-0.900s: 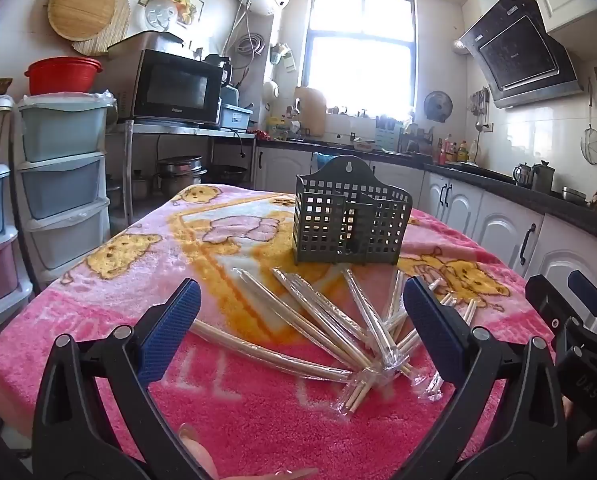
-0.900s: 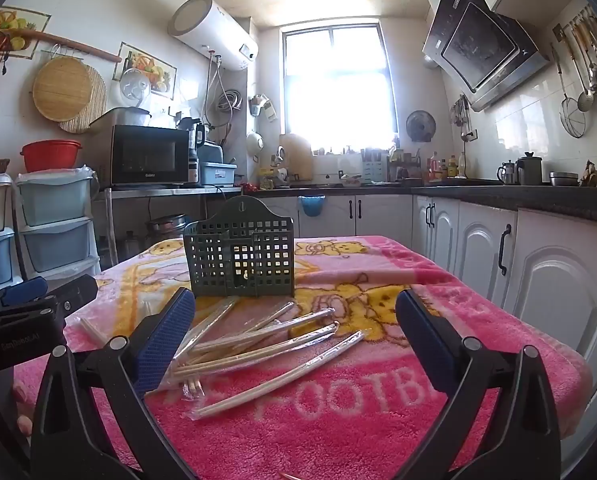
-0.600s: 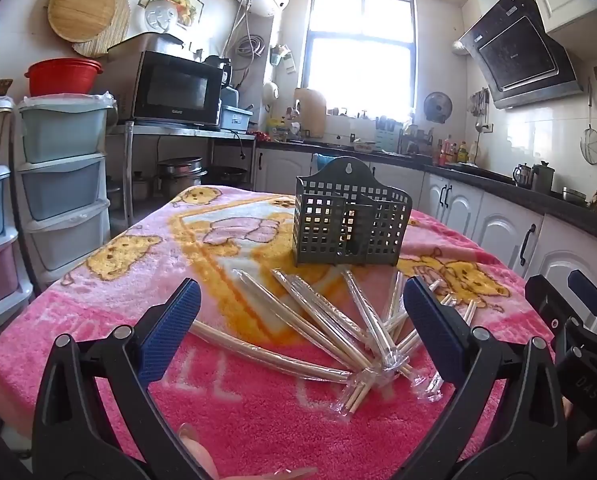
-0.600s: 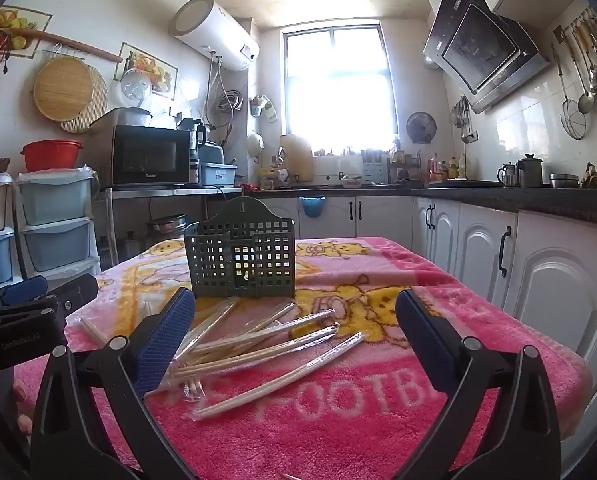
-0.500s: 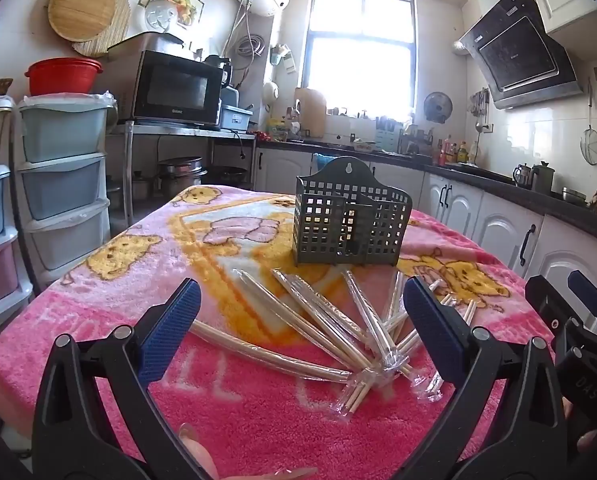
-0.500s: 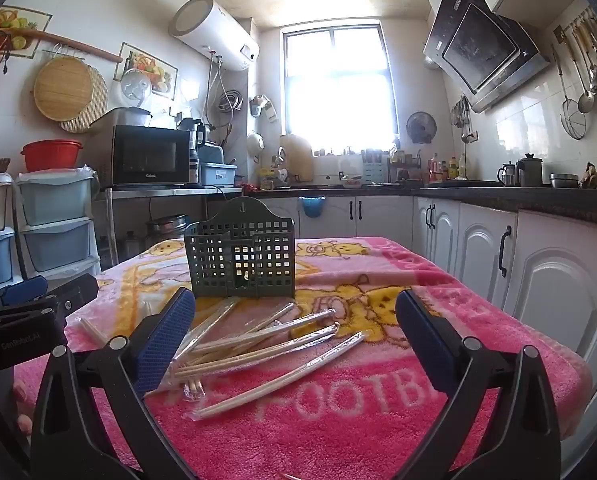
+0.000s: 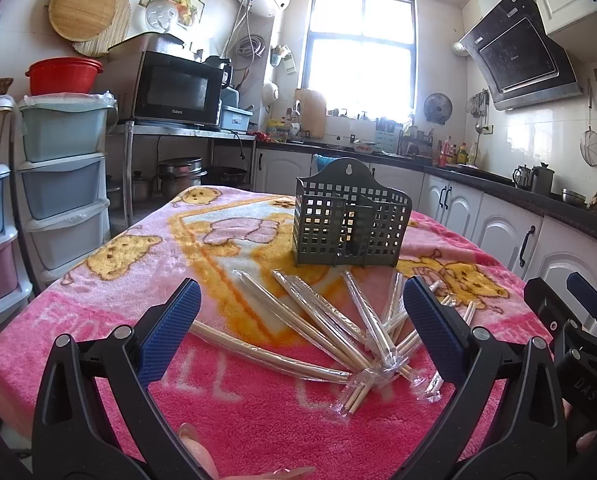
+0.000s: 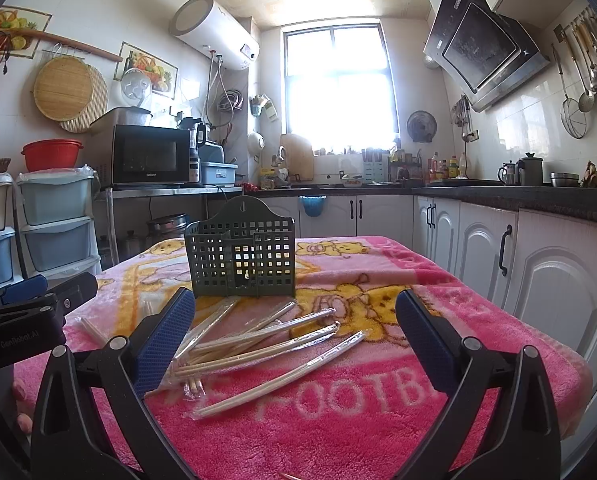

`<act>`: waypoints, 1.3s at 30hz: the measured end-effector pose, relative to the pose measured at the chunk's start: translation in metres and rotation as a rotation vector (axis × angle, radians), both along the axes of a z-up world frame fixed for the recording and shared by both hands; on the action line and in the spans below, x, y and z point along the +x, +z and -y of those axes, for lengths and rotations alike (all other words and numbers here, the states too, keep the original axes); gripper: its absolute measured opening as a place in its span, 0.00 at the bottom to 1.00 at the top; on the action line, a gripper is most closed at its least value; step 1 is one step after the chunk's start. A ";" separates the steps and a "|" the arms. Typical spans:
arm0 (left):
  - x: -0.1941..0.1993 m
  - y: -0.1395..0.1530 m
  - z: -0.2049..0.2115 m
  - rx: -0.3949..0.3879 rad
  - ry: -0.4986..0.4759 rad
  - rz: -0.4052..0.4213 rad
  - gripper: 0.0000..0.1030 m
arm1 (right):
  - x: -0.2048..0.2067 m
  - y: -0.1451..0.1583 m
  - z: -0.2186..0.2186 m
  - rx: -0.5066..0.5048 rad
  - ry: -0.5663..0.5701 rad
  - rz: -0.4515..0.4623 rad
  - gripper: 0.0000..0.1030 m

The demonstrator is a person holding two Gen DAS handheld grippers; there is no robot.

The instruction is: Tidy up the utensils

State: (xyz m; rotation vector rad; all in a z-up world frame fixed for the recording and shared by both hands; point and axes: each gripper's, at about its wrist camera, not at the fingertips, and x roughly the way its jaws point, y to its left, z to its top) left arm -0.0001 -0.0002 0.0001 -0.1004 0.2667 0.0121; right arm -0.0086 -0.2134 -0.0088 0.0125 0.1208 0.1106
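Note:
Several pairs of chopsticks in clear wrappers (image 7: 338, 328) lie fanned out on a pink blanket (image 7: 98, 300) over the table; they also show in the right wrist view (image 8: 258, 344). A dark green perforated utensil holder (image 7: 350, 226) stands upright behind them, also in the right wrist view (image 8: 242, 260). My left gripper (image 7: 298, 328) is open and empty, just short of the chopsticks. My right gripper (image 8: 294, 336) is open and empty, also near them. Each gripper shows at the edge of the other's view.
Stacked plastic drawers (image 7: 62, 184) stand left of the table. White cabinets under a dark counter (image 8: 538, 248) run along the right. A microwave (image 7: 174, 90) sits on a metal shelf behind. The table's near right corner (image 8: 570, 368) drops off.

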 end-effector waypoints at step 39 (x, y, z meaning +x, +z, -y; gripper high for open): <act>-0.001 0.007 -0.004 -0.004 0.004 0.004 0.91 | 0.002 0.000 0.001 -0.004 0.004 -0.002 0.94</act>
